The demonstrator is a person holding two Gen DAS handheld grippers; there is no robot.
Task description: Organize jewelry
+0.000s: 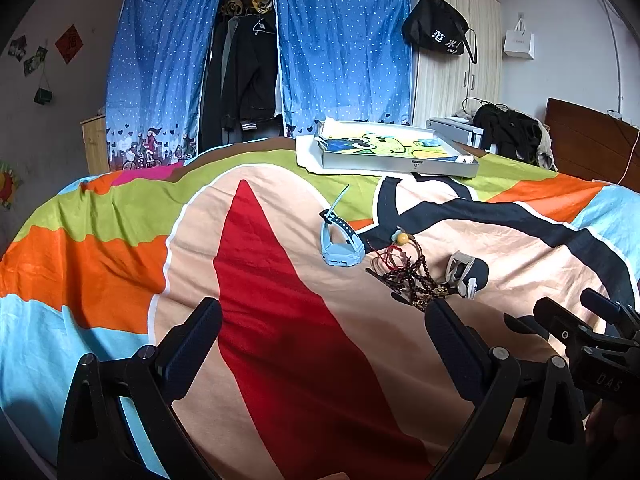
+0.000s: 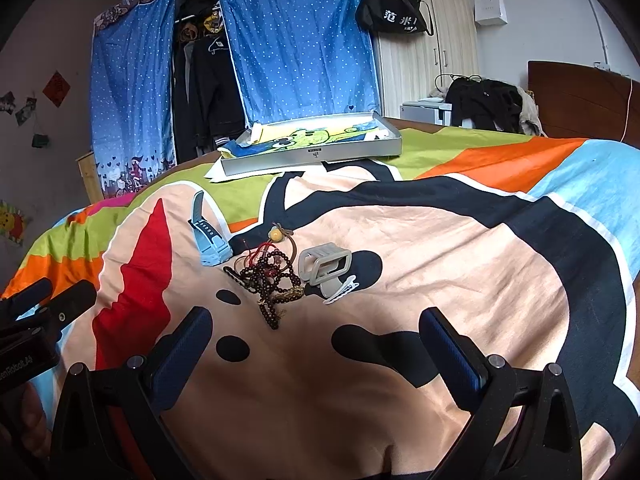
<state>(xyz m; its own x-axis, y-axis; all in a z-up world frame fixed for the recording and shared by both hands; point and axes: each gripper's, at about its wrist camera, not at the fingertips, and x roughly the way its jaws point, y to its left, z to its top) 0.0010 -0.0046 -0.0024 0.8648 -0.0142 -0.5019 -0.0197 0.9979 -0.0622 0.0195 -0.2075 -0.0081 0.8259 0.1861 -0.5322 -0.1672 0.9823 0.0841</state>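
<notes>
On the colourful bedspread lie a light blue watch point(image 1: 338, 240) point(image 2: 208, 236), a tangle of dark bead bracelets and red cords point(image 1: 408, 272) point(image 2: 272, 280) with a yellow bead point(image 1: 402, 237) point(image 2: 276, 234), a grey hair claw clip point(image 1: 460, 270) point(image 2: 326, 266) and a white flat clip point(image 2: 340, 290). My left gripper point(image 1: 322, 320) is open and empty, short of the jewelry. My right gripper point(image 2: 314, 330) is open and empty, just short of the bead pile. The right gripper also shows in the left wrist view point(image 1: 592, 332).
A shallow silver box point(image 1: 400, 152) point(image 2: 316, 144) lined with a cartoon cloth sits at the bed's far side on white paper. Beyond stand a blue curtained wardrobe point(image 1: 240, 60), a white cabinet with a black bag point(image 1: 438, 32), and a headboard point(image 1: 588, 140).
</notes>
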